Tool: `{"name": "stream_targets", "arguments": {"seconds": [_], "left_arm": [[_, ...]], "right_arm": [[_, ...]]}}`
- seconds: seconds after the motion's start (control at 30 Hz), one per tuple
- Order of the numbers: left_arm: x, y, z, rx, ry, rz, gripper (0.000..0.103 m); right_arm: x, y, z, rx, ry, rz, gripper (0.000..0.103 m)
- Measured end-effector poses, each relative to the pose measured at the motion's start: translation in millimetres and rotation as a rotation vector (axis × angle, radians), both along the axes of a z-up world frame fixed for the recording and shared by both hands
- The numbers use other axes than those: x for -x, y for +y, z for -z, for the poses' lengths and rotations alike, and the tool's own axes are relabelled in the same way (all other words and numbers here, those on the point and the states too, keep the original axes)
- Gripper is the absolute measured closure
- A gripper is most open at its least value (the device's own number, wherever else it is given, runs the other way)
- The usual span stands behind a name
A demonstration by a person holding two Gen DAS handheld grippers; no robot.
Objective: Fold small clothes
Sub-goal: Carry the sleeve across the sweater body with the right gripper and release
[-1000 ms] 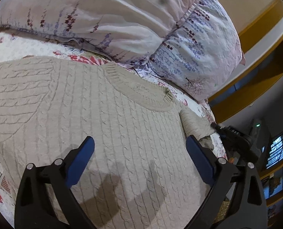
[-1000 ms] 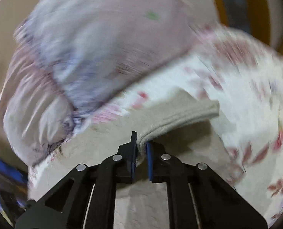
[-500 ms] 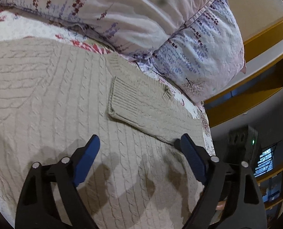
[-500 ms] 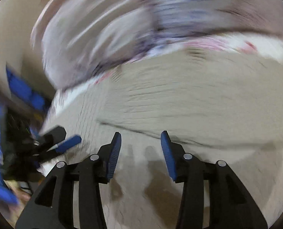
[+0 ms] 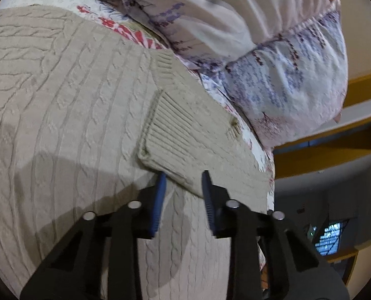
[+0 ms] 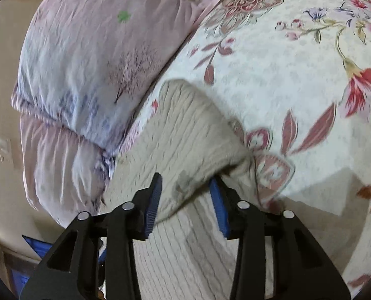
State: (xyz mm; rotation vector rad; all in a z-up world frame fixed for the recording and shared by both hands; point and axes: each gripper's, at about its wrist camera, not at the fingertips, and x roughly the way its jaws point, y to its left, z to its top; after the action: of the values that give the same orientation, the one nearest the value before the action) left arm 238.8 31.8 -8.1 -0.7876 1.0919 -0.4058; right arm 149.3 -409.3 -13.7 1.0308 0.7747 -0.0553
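Note:
A beige cable-knit sweater (image 5: 67, 115) lies flat on a floral bedspread. One sleeve (image 5: 185, 140) is folded across its chest, ribbed cuff toward the middle. My left gripper (image 5: 183, 185) is partly open, its jaws straddling the sleeve's lower edge without pinching it. In the right wrist view the sweater (image 6: 185, 155) shows a raised fold. My right gripper (image 6: 185, 187) is open, its jaws on either side of that fold.
Floral pillows (image 5: 260, 50) lie along the head of the bed, and also show in the right wrist view (image 6: 93, 75). The bedspread (image 6: 285, 87) extends to the right. Yellow shelving (image 5: 335, 150) stands beyond the bed's edge.
My right gripper let go of the sleeve after laying it across the sweater, then swung to a fold on another side. My left gripper narrowed and moved up to the folded sleeve.

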Motion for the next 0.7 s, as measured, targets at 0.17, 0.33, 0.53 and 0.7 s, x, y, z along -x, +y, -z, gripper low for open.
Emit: {"name": "stream_targets", "arguments": {"seconds": [0.17,0.33,0.53,0.7], "left_arm": [[-10.4,1.6,-0.4,-0.025,-0.02,-0.021,0.097],[4.3,12.6,-21.6,-0.099,-0.114,-0.034,0.103],[6.1,30.3,-6.5,-0.122,-0.053,-0.066,0.103],[27.3,49.6,-17.3,-0.094,-0.081,-0.03,0.069]], "right_arm": [[-4.4,2.4,-1.6,0.069,-0.011,0.01,0.094],[15.1,18.2,-24.5,0.206,-0.079,0.011,0.095],[7.4,18.9,-6.5,0.286,0.048,-0.004,0.094],[21.2,27.0,-21.4,0.35,0.058,-0.005,0.055]]}}
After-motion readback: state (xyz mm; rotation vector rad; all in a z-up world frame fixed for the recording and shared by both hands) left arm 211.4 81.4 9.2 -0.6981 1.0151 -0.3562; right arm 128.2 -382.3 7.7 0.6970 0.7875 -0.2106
